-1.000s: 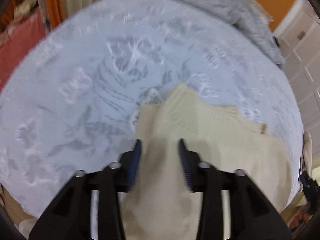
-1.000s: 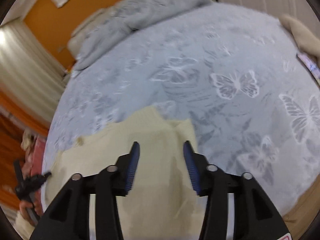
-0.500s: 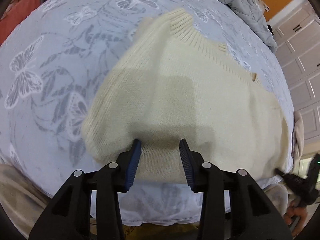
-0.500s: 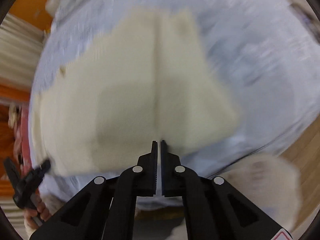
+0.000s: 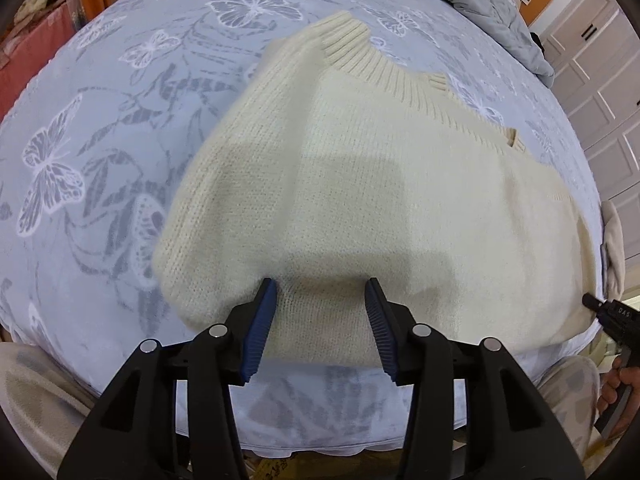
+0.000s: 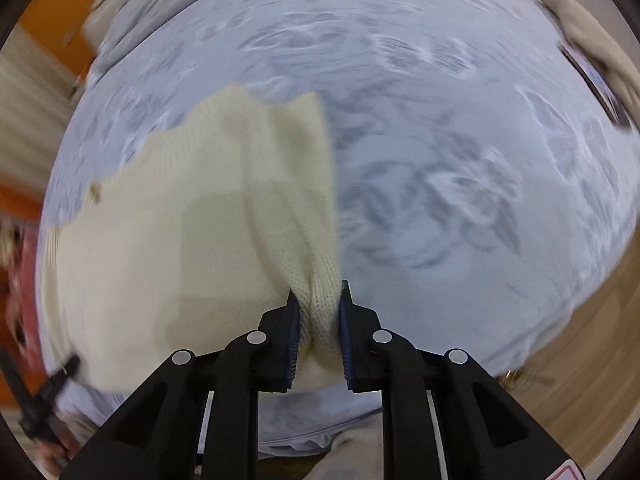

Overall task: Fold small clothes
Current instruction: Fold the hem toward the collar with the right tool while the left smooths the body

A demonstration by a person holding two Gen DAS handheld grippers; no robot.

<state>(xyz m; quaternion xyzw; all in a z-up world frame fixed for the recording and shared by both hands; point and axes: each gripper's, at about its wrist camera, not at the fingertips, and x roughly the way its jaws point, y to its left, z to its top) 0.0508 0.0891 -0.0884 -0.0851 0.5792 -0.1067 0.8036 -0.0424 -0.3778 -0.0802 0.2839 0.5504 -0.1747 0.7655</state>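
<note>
Right tongs (image 6: 319, 322): we see them clamped on a bunched fold at the near right corner of the cream sweater (image 6: 192, 232); knit fills the gap between the blue pads, and the jaws are easing apart slightly.

Left tongs (image 5: 320, 320): released and widening; we see the sweater's near edge lying between the pads without either pad pressing on it.

Cream sweater: spread on the bed (image 5: 100, 160), close to its near edge, ribbed collar (image 5: 360, 60) toward the far side; from the right wrist view its right edge is pulled up toward the tongs.

Bed: covered by a pale blue sheet printed with butterflies.

Grey quilt (image 5: 488, 4): heaped at the far side of the bed.

Containers: we can make out none holding anything.

Beige cloth (image 6: 592, 28): at the far right edge of the bed, blurred.

White cabinet doors (image 5: 600, 80): beyond the bed on the right in the left wrist view.
</note>
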